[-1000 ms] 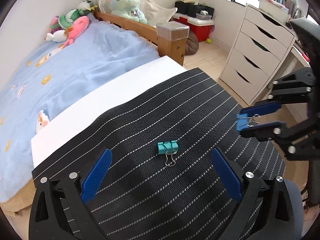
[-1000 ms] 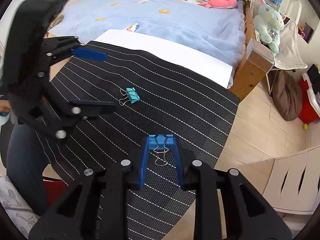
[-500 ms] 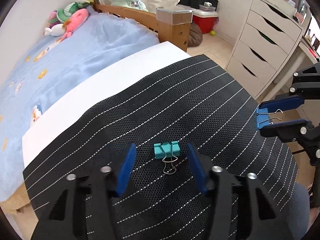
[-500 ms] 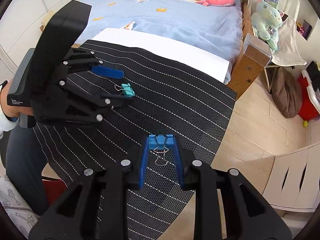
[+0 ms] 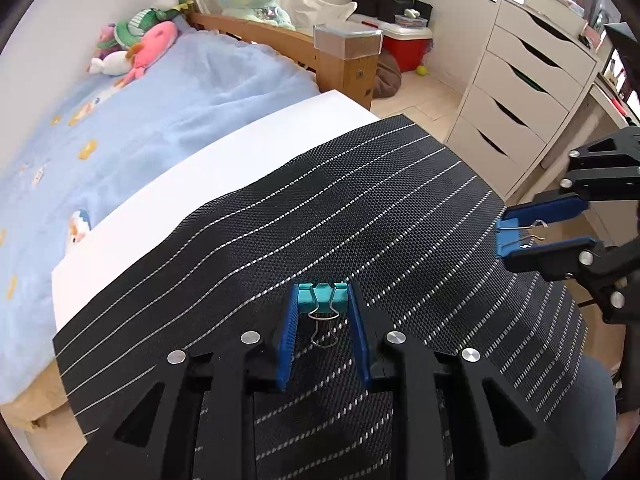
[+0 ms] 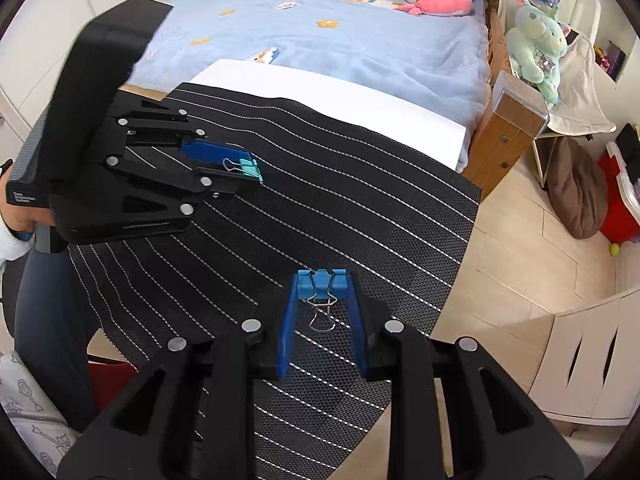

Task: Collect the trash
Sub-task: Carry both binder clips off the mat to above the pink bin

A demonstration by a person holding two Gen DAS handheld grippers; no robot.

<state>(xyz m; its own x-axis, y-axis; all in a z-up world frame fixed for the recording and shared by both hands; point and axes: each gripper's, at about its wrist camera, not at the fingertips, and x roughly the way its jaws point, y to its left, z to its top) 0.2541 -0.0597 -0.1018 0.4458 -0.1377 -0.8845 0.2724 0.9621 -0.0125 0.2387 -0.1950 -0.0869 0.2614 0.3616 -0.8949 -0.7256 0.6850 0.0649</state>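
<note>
The left gripper (image 5: pixel 322 300) has gone from wide open around the teal binder clip (image 5: pixel 321 298) to closed on it, its jaws having just been closing. Its blue fingers (image 5: pixel 287 330) now press both sides of the clip on the black striped mat (image 5: pixel 360 208).

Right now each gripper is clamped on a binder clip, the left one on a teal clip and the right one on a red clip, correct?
Not quite: the right gripper holds a blue binder clip, not red, as the right wrist view shows. The left gripper is indeed on the teal binder clip.
</note>
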